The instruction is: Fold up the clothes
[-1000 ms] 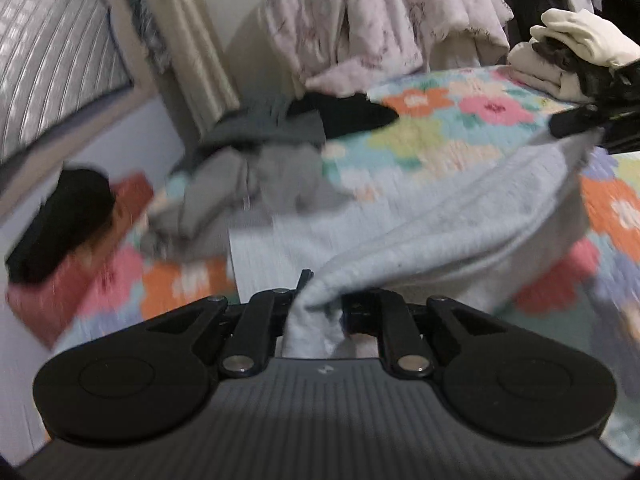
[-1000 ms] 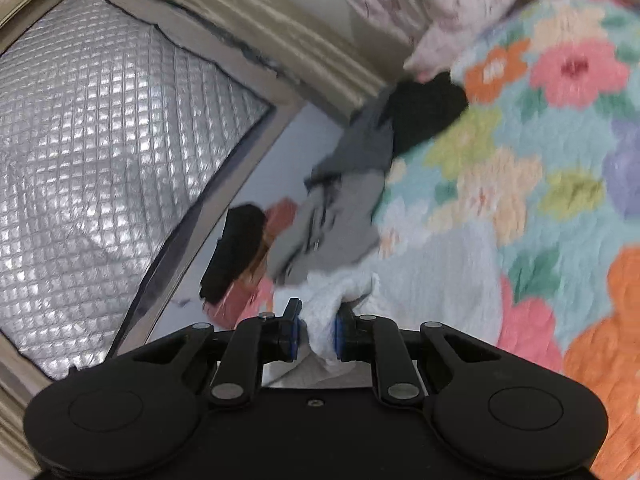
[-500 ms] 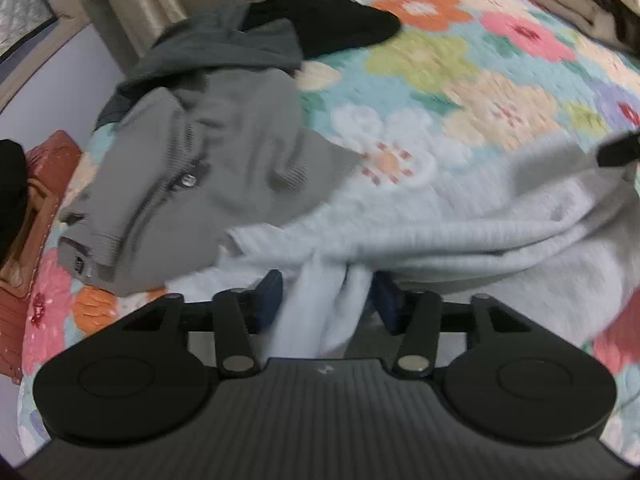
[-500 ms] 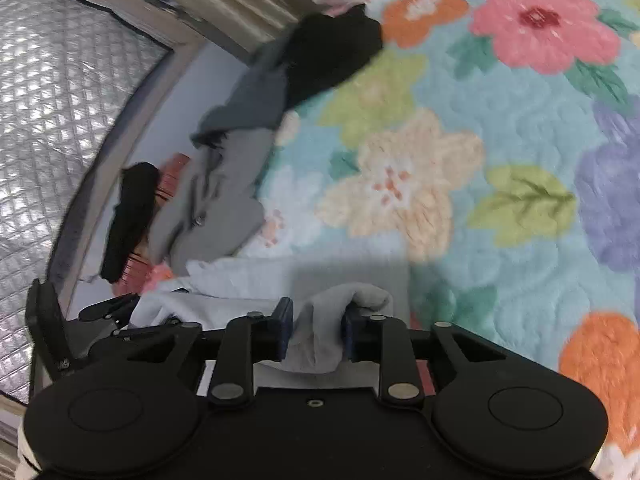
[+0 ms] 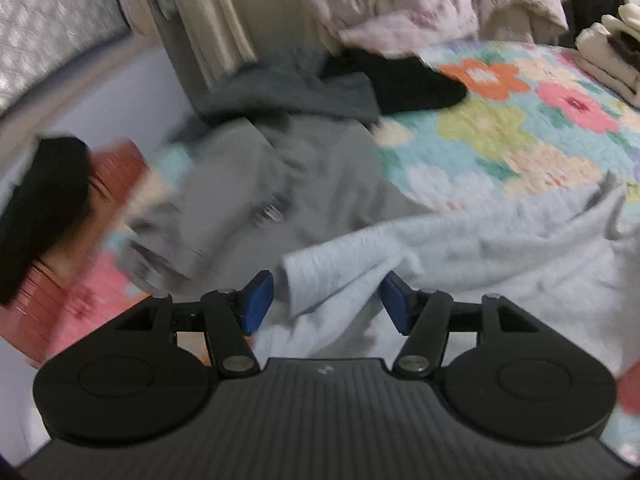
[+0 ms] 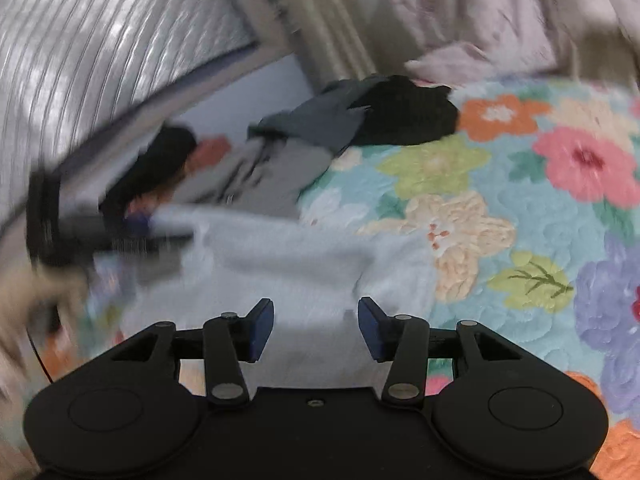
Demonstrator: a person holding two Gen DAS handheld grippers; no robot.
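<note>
We find the left gripper (image 5: 326, 300) spread wide, clasping nothing; the right gripper (image 6: 316, 326) likewise; the pale garment (image 5: 460, 248) lies rumpled on the floral bed (image 6: 500, 184), beside grey clothes (image 5: 256, 184).

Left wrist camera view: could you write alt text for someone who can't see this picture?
An open two-finger left gripper hovers over a crumpled pale blue garment lying on a flowered quilt, its blue fingertips spread either side of a fold. Behind lie a grey garment, a darker grey one and a black one, all somewhat blurred.
</note>
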